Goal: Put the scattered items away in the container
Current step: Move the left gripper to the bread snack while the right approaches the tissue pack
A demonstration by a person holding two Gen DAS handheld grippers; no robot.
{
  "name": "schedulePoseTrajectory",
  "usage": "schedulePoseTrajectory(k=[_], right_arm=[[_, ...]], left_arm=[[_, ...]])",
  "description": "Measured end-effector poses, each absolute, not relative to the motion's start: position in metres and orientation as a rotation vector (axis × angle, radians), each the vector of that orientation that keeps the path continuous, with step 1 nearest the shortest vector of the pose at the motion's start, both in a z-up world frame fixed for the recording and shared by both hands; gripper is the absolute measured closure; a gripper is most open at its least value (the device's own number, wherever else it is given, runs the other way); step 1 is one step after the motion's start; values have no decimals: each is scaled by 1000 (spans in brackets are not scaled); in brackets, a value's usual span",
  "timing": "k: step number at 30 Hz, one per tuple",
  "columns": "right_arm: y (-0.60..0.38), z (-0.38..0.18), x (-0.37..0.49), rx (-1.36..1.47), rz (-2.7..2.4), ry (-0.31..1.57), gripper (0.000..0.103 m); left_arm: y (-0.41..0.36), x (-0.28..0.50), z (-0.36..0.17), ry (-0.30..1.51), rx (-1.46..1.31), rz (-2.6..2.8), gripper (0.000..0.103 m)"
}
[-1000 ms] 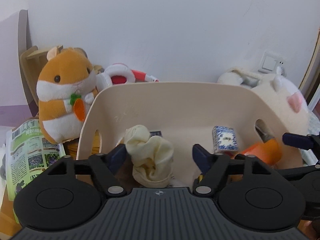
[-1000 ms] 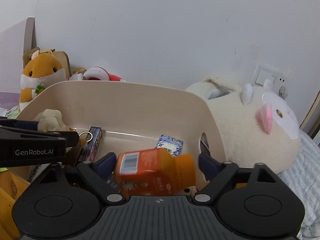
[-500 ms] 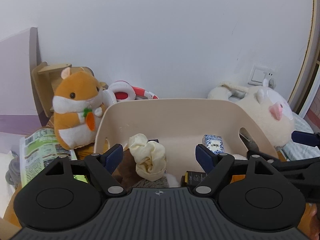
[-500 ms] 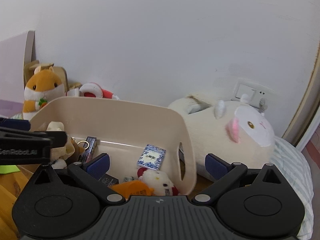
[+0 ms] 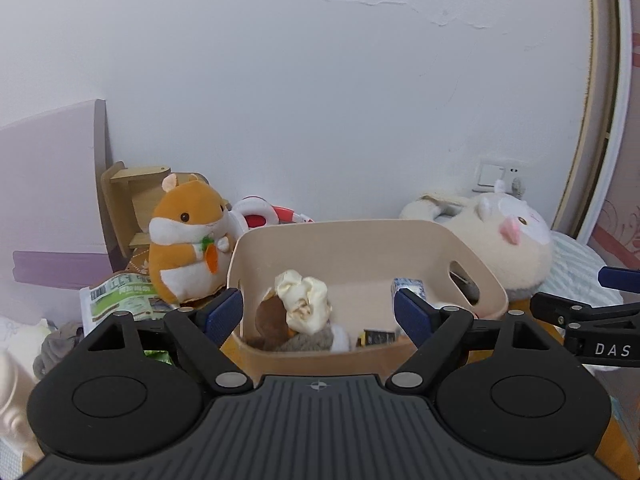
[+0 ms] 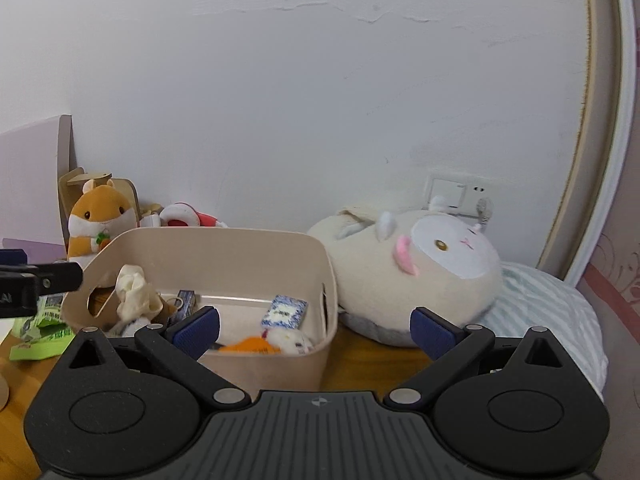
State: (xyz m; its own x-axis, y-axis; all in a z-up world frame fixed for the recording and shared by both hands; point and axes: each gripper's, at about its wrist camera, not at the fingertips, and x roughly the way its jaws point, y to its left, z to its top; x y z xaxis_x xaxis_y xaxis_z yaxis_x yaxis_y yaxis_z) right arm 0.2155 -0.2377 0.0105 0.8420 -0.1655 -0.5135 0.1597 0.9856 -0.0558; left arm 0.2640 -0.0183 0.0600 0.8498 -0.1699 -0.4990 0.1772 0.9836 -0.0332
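A: Bin colour?
B: Beige. Inside: cream cloth, blue-white patterned box, orange bottle.
A: Plushies?
B: Hamster orange w/ white belly, orange carrot. Big one cream, white face, pink ear.
A: Bedding?
B: Pale blue-white stripes. Gripper pads navy.

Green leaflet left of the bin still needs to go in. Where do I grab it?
Take the leaflet by its near free edge, coming low from the front. It lies flat, and the hamster appears to sit on its far end, so pinch the edge and slide it out.
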Motion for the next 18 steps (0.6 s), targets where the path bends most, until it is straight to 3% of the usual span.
schedulePoseTrajectory(k=[18], right_arm=[[-236,-51,134,-44,-149,635,0]], left_arm=[[-30,187,-26,607,37,-206,18]])
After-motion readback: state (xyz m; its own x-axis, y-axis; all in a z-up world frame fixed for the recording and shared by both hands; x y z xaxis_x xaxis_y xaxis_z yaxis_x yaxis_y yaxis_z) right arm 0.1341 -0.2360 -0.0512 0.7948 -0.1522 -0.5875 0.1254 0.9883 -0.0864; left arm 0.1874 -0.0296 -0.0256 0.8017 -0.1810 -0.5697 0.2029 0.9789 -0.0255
